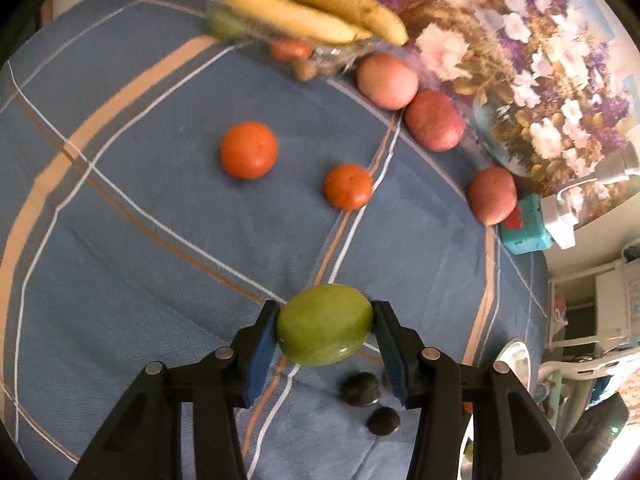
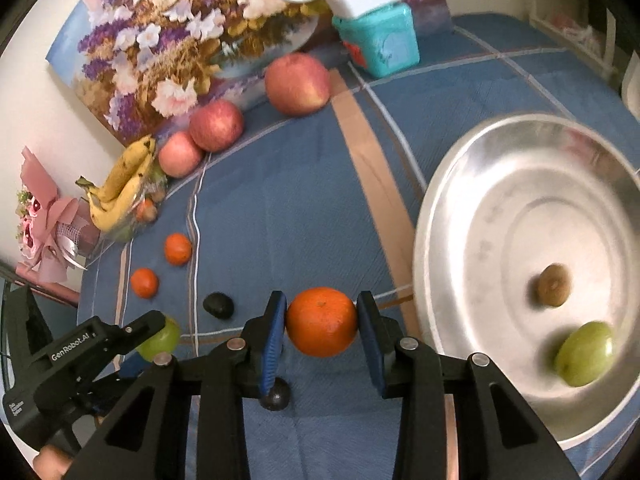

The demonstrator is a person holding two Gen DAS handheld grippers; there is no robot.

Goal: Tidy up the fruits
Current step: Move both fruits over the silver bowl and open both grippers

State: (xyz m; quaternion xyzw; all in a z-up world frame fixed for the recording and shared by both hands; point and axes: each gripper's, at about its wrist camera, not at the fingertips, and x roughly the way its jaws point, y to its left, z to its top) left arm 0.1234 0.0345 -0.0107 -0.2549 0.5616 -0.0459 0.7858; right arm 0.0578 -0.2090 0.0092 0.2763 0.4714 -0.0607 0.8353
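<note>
My left gripper (image 1: 325, 326) is shut on a green fruit (image 1: 324, 325), held above the blue checked cloth (image 1: 140, 200). In the right wrist view my right gripper (image 2: 321, 322) is shut on an orange (image 2: 321, 321), just left of a large steel plate (image 2: 460, 184). The plate holds a kiwi (image 2: 553, 285) and another green fruit (image 2: 585, 353). Two oranges (image 1: 248, 150) (image 1: 348, 186) lie loose on the cloth, with three red apples (image 1: 387, 81) along the painting. Two dark fruits (image 1: 359, 389) (image 1: 383, 421) lie under the left gripper. The left gripper (image 2: 158, 330) also shows at the lower left of the right wrist view.
A clear tray (image 1: 224, 12) with bananas (image 1: 304, 4) sits at the far edge. A flower painting (image 1: 520, 60) leans behind the apples, beside a teal box (image 1: 526, 226). A pink bouquet (image 2: 44, 216) stands at the left end. The cloth ends at the right near shelves (image 1: 592, 312).
</note>
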